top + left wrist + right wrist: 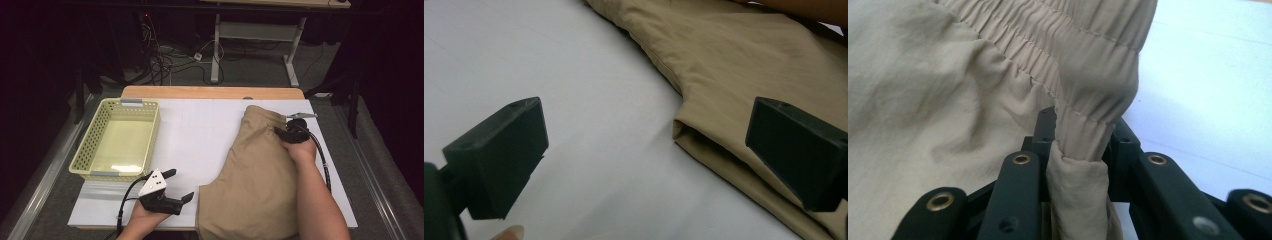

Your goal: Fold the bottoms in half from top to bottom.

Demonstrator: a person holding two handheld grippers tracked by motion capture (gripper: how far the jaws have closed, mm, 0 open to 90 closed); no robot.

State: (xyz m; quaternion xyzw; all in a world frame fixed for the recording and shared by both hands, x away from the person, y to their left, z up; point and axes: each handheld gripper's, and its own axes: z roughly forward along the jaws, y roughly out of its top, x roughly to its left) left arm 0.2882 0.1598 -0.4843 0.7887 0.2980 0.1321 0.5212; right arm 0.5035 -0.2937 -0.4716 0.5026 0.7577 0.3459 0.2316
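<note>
High view. Nearest the camera, at 6 o'clock, the hem end of the tan shorts point(255, 185) hangs at the near edge of the bench point(195, 135). The shorts lie flat on the white sheet, running from 6 o'clock up to the elastic waistband at about 1 o'clock. Left tongs point(181, 186) sit at 7 o'clock, held low over the sheet, jaws apart, pointing toward the shorts' near-left corner, close beside it but not touching. Right tongs point(280, 131) are at 2 o'clock on the waistband's right end; the forearm lies across the right side of the cloth and covers it. A pale yellow basket point(92, 142) stands at 9 to 10 o'clock, well apart from the shorts, bare sheet between them. Cables on the floor beyond the bench at 12 o'clock.

Left gripper view. Both black jaws stand wide, nothing between them except white sheet. The shorts' leg hem point(724, 160) lies at 3 to 4 o'clock, partly behind the right-hand jaw. A fingertip shows at 6 o'clock.

Right gripper view. Jaws clamped on a bunched fold of the waistband point(1083, 145), which rises between them at 6 o'clock. Gathered cloth fills 9 to 12 o'clock; white sheet at 2 o'clock.
</note>
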